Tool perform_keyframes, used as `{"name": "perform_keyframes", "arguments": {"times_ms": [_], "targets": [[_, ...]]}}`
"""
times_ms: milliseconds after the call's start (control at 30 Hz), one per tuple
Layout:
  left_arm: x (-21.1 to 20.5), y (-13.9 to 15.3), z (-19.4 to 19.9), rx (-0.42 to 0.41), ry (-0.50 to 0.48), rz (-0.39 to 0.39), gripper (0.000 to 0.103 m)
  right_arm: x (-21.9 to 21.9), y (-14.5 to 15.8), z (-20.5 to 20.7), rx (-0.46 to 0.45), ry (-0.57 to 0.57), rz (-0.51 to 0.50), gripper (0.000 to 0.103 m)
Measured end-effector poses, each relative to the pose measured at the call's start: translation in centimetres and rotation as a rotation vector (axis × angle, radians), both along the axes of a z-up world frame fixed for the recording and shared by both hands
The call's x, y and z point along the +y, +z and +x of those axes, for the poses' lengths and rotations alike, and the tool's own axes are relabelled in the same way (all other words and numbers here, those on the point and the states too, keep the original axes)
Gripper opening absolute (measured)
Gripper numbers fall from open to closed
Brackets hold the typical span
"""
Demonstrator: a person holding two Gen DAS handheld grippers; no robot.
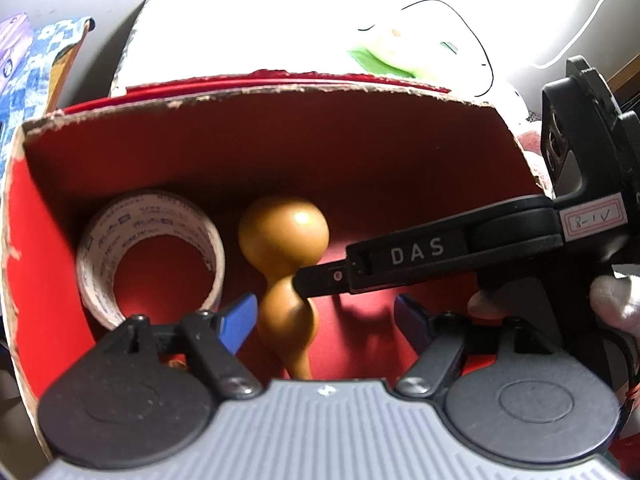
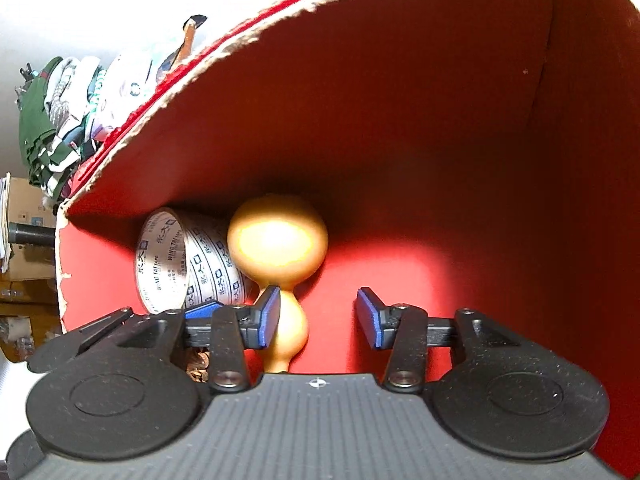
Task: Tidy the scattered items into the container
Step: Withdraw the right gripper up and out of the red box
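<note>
Gourd-shaped wooden piece (image 2: 279, 248) is being seen lying on the floor of the red box (image 2: 440, 140), tape roll (image 2: 192, 264) just beside it. It's being straddled loosely by the right gripper (image 2: 318, 316), jaws spread and nothing clamped. Left gripper (image 1: 324, 320) is likewise being held wide apart just above it.

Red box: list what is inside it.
Inside the red box lie a tape roll and a wooden gourd. The open right gripper reaches in. Both grippers hide the near floor.

Glossy smooth gourd (image 1: 283, 236), matt red cardboard box (image 1: 280, 148) with ragged rim, printed tape roll (image 1: 150, 236)
</note>
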State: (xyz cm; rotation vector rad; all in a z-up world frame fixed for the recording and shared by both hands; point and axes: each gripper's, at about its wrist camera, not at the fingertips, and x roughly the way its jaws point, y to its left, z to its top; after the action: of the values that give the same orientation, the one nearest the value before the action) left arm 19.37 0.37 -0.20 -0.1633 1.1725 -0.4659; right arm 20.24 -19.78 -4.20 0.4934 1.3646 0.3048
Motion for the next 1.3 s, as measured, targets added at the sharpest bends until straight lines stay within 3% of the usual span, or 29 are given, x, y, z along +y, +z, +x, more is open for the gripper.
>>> {"name": "perform_keyframes", "arguments": {"times_ms": [267,433,700,967,1300], "targets": [[0.2,0.2,-0.3,-0.013,-0.001,0.004,0.082,0.2,0.9,-0.3,-0.047,-0.03,-0.044,0.047],[-0.2,0.7,-0.4,-0.025,0.001,0.055,0.083,0.0,1.8,-0.9,-0.073,-0.072,-0.081,0.049],[-0.6,1.5,-0.8,-0.06,0.029,0.099,0.084,0.0,3.2,-2.3,-0.131,-0.088,-0.02,0.048],[-1.5,2.9,-2.9,-0.135,0.048,0.154,0.085,-1.0,5.3,-4.8,-0.221,-0.098,-0.043,0.048],[-0.7,4.7,-4.7,-0.207,0.179,0.187,0.09,-1.7,6.2,-6.7,-0.313,-0.152,0.017,0.044]]}}
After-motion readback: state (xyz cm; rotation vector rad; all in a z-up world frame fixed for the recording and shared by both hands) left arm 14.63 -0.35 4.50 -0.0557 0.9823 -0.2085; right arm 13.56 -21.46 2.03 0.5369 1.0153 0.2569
